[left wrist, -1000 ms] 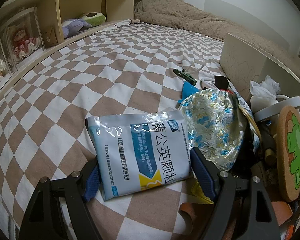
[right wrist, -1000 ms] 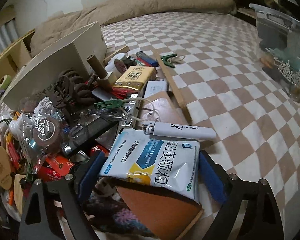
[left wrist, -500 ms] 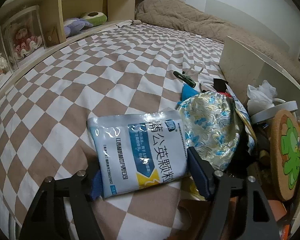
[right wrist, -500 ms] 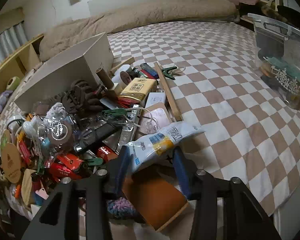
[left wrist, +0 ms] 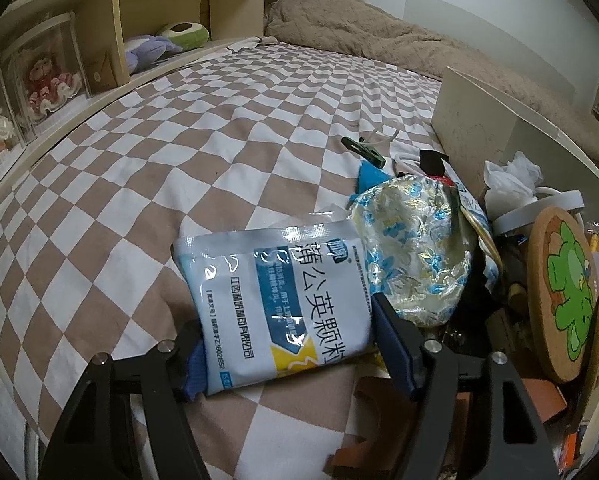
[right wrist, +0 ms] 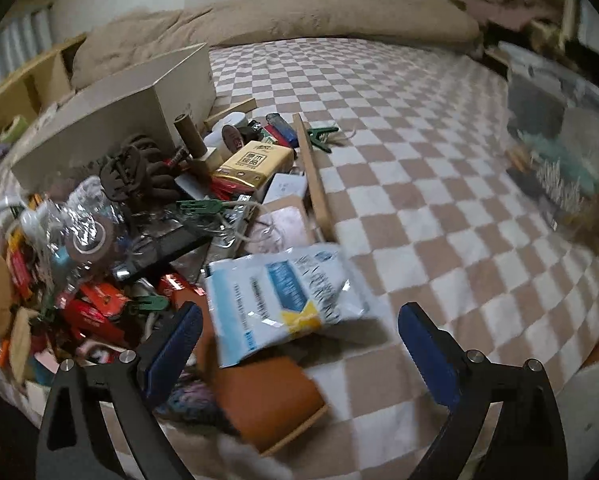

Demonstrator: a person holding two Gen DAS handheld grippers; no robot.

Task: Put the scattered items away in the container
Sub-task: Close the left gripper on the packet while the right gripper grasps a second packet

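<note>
A white-and-blue medicine packet (left wrist: 283,304) lies on the checked bedspread, and my left gripper (left wrist: 289,344) is shut on it, blue pads pressed against both its long edges. In the right wrist view a packet of the same kind (right wrist: 283,300) is blurred, lying loose over a brown leather case (right wrist: 267,396). My right gripper (right wrist: 301,320) straddles it with jaws opening wide, and neither pad touches it. A clear plastic bin (right wrist: 559,152) stands at the far right of the bed.
A dense pile of small items (right wrist: 99,240) spreads left of the right gripper: clips, lighters, a yellow box (right wrist: 255,162), a wooden stick (right wrist: 313,176). A beige box (right wrist: 139,108) stands behind it. A floral pouch (left wrist: 415,248) and a cork coaster (left wrist: 563,296) adjoin the left packet.
The left jaws closed in onto their packet. The right jaws pinched their packet and lifted it, then sprang wide apart, and the packet dropped flat, blurred.
</note>
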